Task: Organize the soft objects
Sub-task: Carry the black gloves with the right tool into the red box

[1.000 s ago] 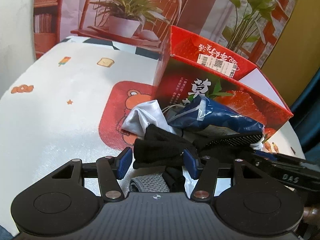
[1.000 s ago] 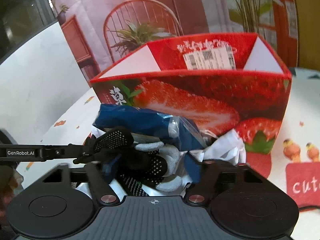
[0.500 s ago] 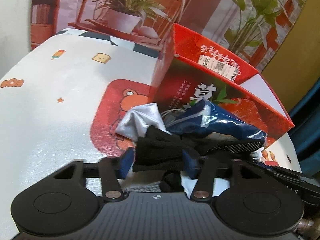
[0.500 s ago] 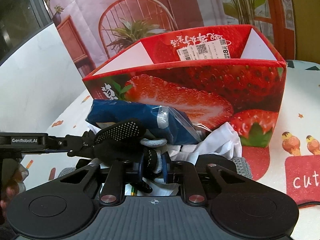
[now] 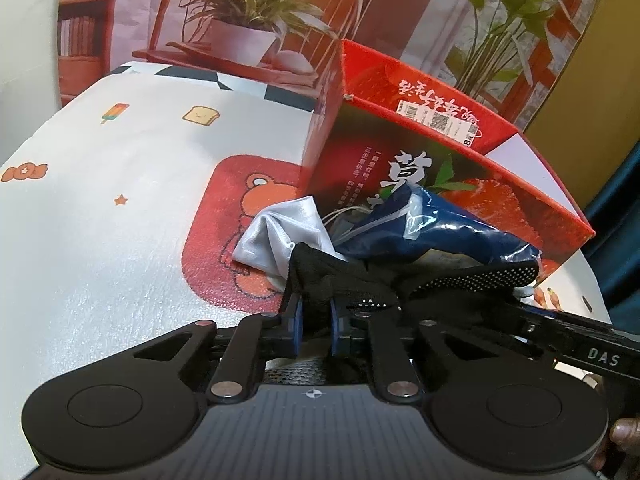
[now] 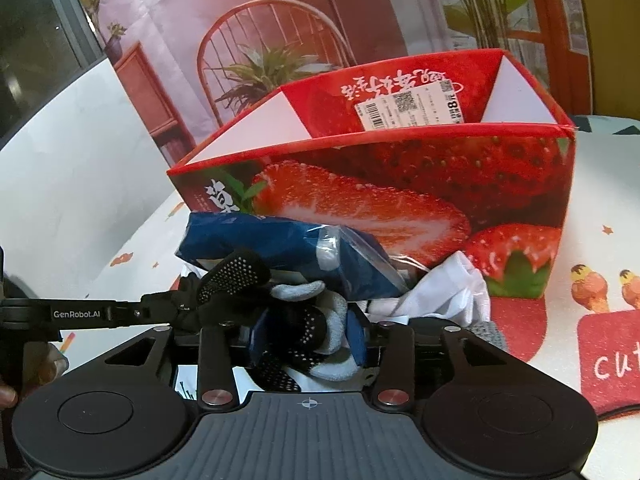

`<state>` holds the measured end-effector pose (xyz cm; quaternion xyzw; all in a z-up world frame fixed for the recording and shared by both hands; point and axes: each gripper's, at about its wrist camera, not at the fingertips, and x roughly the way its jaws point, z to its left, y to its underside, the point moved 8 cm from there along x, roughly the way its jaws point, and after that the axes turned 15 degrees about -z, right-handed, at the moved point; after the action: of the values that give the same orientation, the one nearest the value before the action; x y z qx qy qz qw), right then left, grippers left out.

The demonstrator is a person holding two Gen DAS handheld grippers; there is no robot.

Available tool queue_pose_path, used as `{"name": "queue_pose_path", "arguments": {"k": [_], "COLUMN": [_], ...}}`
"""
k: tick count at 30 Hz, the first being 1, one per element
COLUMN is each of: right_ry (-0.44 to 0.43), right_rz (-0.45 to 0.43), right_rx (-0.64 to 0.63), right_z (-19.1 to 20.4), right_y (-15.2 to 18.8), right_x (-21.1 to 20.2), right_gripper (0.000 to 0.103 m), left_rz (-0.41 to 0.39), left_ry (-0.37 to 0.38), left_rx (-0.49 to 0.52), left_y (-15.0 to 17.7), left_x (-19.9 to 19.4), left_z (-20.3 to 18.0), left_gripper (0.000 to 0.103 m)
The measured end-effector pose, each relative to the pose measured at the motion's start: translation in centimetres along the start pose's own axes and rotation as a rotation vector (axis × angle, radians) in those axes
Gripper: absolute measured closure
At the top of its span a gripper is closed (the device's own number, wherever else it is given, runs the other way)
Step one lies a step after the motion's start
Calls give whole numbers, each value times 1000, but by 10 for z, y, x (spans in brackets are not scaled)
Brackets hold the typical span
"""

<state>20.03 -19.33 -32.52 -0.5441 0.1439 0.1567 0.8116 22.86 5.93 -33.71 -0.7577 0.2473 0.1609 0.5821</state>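
Note:
A pile of soft things lies before the red strawberry box [image 5: 440, 168] [image 6: 400, 184]: a blue plastic-wrapped pack [image 5: 432, 236] [image 6: 280, 248], a white cloth [image 5: 280, 236] [image 6: 444, 292], a grey knit piece [image 6: 490, 334]. My left gripper [image 5: 316, 326] is shut on the cuff of a black dotted glove [image 5: 344, 280], whose fingertip [image 6: 236, 272] shows in the right wrist view. My right gripper [image 6: 308, 340] stands partly open around a grey and black dotted glove [image 6: 316, 336], its blue pads [image 6: 356, 338] against it.
The table wears a white cloth with cartoon prints [image 5: 100, 220] and a red bear patch [image 5: 240, 208]. The box top is open. A printed backdrop with a chair and plants [image 5: 248, 32] stands behind. A red mat [image 6: 608, 360] lies at the right.
My left gripper has closed onto the black glove's cuff and lifted slightly. My right gripper closed on the grey and black glove, then widened again.

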Motion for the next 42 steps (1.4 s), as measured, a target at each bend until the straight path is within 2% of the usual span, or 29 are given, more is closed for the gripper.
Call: {"name": "queue_pose_path", "arguments": {"k": [1,3,6,12,18,32,38,42], "right_ry": [-7,-12,-16,-29,-55,-80,-65,-37], "right_rz": [3,4,-4,-29,-84,-206,-209,-161], "right_rx": [0,-7,-4,5,3,-17,-25,-22], "right_z": [1,3,3,6,12,18,11,-3], "right_y": [0,0,-1,-7,-23,-92,-128,-146], "right_x": [0,0,-2,-11,-26,-43,-29,-4], "right_gripper": [73,87,91,93,93,93,93,93], "left_rz": [-3,-12,-30,-65,-139,-276,-276,-207], "left_ry": [1,5,11,17,41,108,126,143], "left_rx": [1,4,10,36,71,166,178,173], "left_y": [0,-2,-5,-12,-32,-93,-121,-133], "left_x": [-1,-3,-7,-20,-41,-61,-42,-10], "left_z": [-1,-2,-4,-10,-22,-62,-77,-87], "left_gripper": [89,90,90,91,91,91,91,92]}}
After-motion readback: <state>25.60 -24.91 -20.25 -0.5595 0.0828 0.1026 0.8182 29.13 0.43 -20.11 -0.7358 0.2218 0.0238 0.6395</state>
